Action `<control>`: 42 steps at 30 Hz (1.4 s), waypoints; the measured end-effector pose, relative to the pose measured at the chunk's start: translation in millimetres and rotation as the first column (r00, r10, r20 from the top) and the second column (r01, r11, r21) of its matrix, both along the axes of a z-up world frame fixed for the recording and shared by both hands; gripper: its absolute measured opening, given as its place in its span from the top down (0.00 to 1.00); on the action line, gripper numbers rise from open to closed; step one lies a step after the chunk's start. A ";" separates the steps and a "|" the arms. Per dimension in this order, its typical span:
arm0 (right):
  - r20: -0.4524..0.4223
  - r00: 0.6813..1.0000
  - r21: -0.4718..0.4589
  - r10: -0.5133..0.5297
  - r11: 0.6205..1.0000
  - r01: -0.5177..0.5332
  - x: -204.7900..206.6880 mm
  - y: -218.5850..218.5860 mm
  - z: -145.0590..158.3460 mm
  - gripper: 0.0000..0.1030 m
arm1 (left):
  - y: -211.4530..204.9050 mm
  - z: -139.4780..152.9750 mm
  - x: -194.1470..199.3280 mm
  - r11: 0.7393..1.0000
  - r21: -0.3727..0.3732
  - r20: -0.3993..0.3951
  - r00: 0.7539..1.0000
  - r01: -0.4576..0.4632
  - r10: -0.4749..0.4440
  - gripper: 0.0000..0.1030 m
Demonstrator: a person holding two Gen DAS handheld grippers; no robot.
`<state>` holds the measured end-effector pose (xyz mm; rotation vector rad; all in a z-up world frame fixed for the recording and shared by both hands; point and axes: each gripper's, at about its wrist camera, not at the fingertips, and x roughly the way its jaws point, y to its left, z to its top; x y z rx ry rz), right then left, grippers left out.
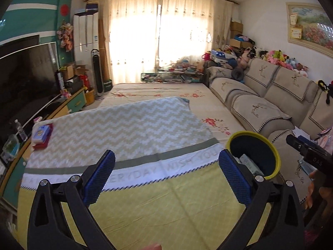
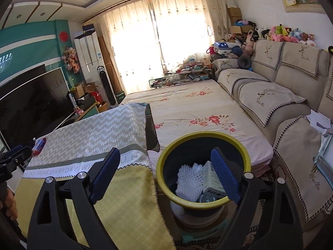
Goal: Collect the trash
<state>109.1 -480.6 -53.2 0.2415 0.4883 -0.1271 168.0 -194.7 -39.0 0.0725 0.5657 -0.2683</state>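
Observation:
A dark trash bin with a yellow rim [image 2: 166,184] stands on the floor between the covered table and the sofa. It holds a white foam net [image 2: 190,179], a small white carton [image 2: 213,182] and a can [image 2: 206,199]. My right gripper [image 2: 166,176] is open and empty, hovering just above the bin's rim. My left gripper [image 1: 166,179] is open and empty above the table's yellow cloth [image 1: 166,208]. The bin [image 1: 276,158] shows at the right in the left wrist view, with the right gripper [image 1: 308,152] beside it.
A red and blue wipes pack [image 1: 42,134] lies at the table's far left edge. A flowered mattress [image 2: 197,112] lies behind the table. A beige sofa [image 2: 291,95] runs along the right. A TV [image 1: 25,79] on a cabinet stands at the left.

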 end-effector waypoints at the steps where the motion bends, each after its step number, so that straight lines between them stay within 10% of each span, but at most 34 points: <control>1: 0.003 1.000 -0.014 0.013 1.000 -0.013 -2.9 8.2 2.4 0.13 | 12.0 -0.3 -7.2 1.000 0.008 0.002 1.000 -0.027 0.027 0.05; 14: 0.050 0.995 -0.105 0.083 0.991 -0.077 -46.3 61.7 36.2 0.07 | 130.7 24.5 -108.4 0.959 -0.052 0.121 0.952 -0.278 0.283 0.05; 42: 0.037 0.993 -0.107 0.110 0.989 -0.105 -78.7 75.8 42.5 0.07 | 134.7 41.3 -172.3 0.959 -0.102 0.160 0.947 -0.265 0.278 0.05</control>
